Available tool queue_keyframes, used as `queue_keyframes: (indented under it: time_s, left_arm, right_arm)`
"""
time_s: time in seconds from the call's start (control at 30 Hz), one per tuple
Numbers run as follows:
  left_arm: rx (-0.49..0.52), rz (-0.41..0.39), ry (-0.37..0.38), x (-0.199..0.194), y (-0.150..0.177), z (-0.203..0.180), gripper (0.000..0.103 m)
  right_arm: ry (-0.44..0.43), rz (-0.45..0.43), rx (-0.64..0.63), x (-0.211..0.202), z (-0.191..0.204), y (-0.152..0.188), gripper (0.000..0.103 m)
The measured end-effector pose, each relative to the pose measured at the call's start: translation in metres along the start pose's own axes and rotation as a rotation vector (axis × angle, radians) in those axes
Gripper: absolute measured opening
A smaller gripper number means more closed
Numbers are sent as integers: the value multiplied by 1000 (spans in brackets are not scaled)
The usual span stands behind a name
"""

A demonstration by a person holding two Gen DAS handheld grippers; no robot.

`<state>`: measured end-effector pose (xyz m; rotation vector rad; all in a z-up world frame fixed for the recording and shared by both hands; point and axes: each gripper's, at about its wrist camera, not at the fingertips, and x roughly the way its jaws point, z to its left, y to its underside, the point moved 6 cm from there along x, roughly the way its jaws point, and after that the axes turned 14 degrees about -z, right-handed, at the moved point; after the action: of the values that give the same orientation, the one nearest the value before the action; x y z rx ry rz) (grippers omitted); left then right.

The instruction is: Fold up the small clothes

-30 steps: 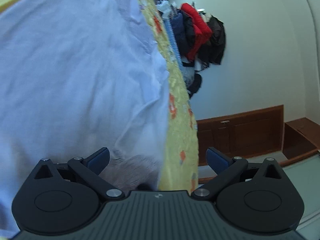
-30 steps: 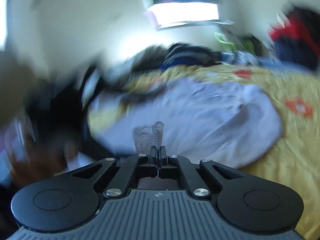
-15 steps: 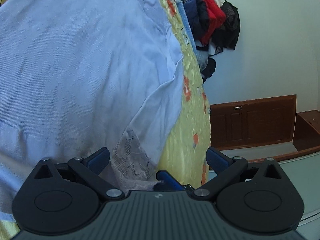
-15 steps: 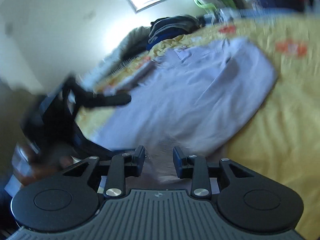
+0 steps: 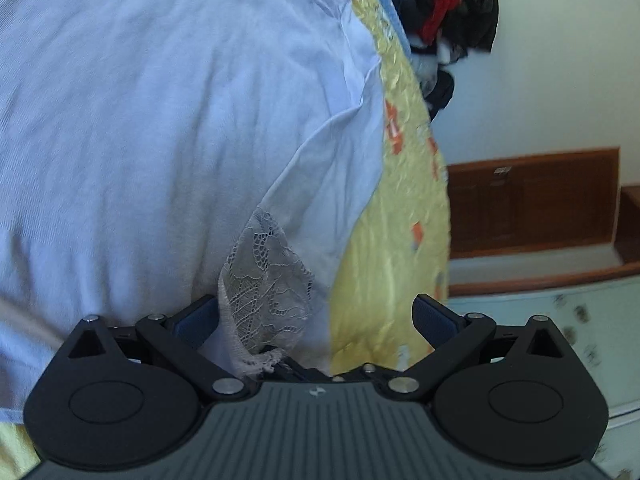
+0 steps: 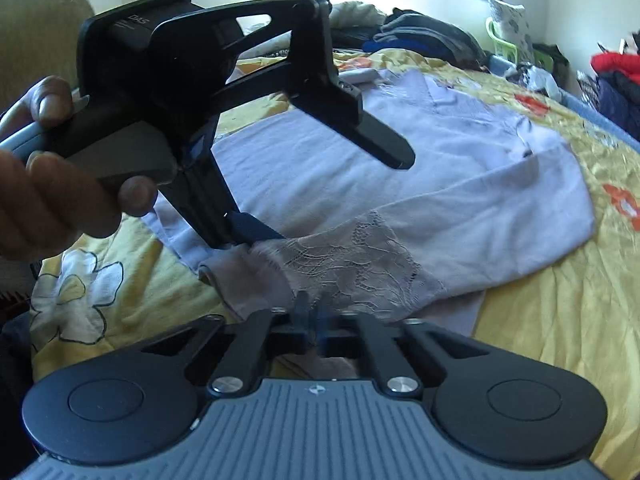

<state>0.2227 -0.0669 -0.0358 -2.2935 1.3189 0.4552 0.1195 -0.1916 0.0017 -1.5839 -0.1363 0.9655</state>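
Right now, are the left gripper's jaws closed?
No. In the left wrist view the left gripper stands wide open, the lace cuff lying loose beside one finger.

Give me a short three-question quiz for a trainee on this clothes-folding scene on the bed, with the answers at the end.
1. True or false: the left tool has its jaws wide open.
2. Pick one: the pale lilac knit top lies spread on A) a yellow flowered bedspread, B) a wooden floor, C) a grey chair.
3. Fill in: the right tool is shut on the top's sheer sleeve cuff, which is made of ____.

Key: 1 true; 2 A; 3 lace.
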Motion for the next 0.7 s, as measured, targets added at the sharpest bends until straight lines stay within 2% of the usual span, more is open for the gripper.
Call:
queue_keyframes:
  time_s: [0.03, 0.1, 0.13, 0.17, 0.2, 0.23, 0.27, 0.33, 0.37, 0.4, 0.47, 0.5, 0.57, 0.63, 0.7]
  left_arm:
    - [16, 6, -12, 1, 0, -2, 101]
    - [64, 7, -50, 3, 1, -5, 83]
    - [84, 15, -73, 4, 2, -5, 57]
    - [90, 21, -95, 5, 3, -3, 42]
    - [84, 37, -111, 7, 4, 1, 19]
    - [71, 47, -122, 9, 5, 6, 10]
    - [60, 45, -137, 10, 5, 10, 4]
    - [54, 34, -135, 10, 6, 13, 4]
    - [68, 28, -135, 8, 6, 11, 3]
    - [90, 16, -137, 7, 6, 10, 3]
    - [128, -6, -128, 1, 4, 5, 1]
    - [156, -23, -118, -3, 1, 0, 1]
    - [199, -58, -91, -14, -6, -11, 1]
    - [212, -106, -20, -37, -16, -25, 0]
    - [234, -177, 71, -71, -25, -42, 0]
  right_arm:
    - [-11, -7, 29, -3, -3, -2, 1]
    - [-46, -49, 114, -12, -8, -8, 1]
    - [-57, -86, 154, -19, -12, -13, 1]
    - [-64, -123, 186, -25, -15, -17, 1]
    - [-69, -151, 214, -30, -19, -20, 1]
    - [-72, -171, 234, -34, -21, -22, 1]
    - [-75, -187, 249, -38, -24, -24, 1]
    - [-99, -204, 278, -43, -26, -26, 3]
    - [-120, -199, 299, -45, -27, -26, 16]
    - [-127, -194, 323, -47, -30, -26, 22]
    - [-128, -199, 399, -50, -43, -29, 62]
    - [-122, -234, 457, -52, -55, -30, 68]
    - [-77, -299, 624, -53, -94, -30, 72]
    - [-1, -319, 858, -50, -142, -23, 69]
    - [25, -344, 1033, -46, -181, -16, 69]
